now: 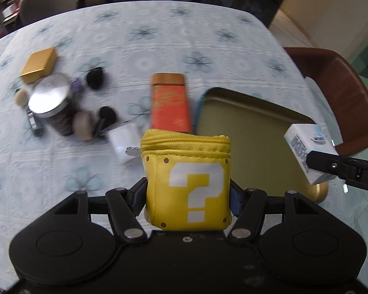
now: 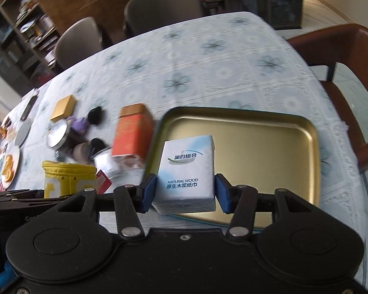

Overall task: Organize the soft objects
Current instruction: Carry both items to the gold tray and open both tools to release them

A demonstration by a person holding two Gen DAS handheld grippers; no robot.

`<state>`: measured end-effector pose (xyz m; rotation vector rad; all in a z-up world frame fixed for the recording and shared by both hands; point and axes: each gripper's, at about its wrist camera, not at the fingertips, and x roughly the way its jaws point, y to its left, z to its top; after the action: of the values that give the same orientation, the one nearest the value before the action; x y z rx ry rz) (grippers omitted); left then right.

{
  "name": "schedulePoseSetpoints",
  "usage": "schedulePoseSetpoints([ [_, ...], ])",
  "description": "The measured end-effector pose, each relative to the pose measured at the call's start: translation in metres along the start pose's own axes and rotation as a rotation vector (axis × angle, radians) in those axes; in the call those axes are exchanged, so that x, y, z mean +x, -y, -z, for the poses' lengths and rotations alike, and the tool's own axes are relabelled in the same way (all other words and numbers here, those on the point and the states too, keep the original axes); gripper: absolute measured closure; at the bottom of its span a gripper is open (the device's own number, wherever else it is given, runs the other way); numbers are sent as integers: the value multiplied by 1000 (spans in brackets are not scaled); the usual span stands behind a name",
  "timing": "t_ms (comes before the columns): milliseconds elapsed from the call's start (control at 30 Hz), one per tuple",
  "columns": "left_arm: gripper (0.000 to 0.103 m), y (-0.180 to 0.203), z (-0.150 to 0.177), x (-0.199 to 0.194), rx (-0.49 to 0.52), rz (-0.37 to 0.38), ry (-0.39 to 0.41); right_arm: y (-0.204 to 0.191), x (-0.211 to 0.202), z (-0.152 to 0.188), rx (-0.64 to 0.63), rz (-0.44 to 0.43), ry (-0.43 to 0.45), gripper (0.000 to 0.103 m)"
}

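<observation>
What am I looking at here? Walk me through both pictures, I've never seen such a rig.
A person holds a two-finger gripping tool in each hand, each with a camera looking along its fingers. The left tool grips a yellow question-mark pouch. The right tool grips a white tissue pack over a gold tray. On the flowered tablecloth stand an orange tin, a small gold box, a silver-lidded jar and small blurred items.

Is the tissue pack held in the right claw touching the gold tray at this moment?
Cannot tell. In the right wrist view the tissue pack, clamped in the right claw, overlaps the gold tray; in the left wrist view too, with no gap or contact plainly visible.
</observation>
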<state>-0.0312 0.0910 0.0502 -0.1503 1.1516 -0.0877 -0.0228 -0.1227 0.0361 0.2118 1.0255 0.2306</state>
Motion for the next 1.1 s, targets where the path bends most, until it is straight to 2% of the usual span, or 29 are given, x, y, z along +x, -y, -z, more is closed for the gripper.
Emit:
schedulePoseSetpoints([
  [167,41,42,-16,18,44,50,-23,40,-5,-4,76,46,10,52],
  [400,41,79,-34,41,62,47,-52,71,-8,-6,120,68,8,52],
  [533,39,88,-38,47,68,27,-42,81,-10,-8,122,46,27,51],
  [567,30,90,-39,47,74,13,-33,82,-11,-8,118,33,40,51],
  [633,19,93,-40,44,77,-5,-8,82,-12,-10,103,43,49,50],
  [1100,18,82,-26,56,64,-49,-70,82,6,-13,102,58,-27,50],
])
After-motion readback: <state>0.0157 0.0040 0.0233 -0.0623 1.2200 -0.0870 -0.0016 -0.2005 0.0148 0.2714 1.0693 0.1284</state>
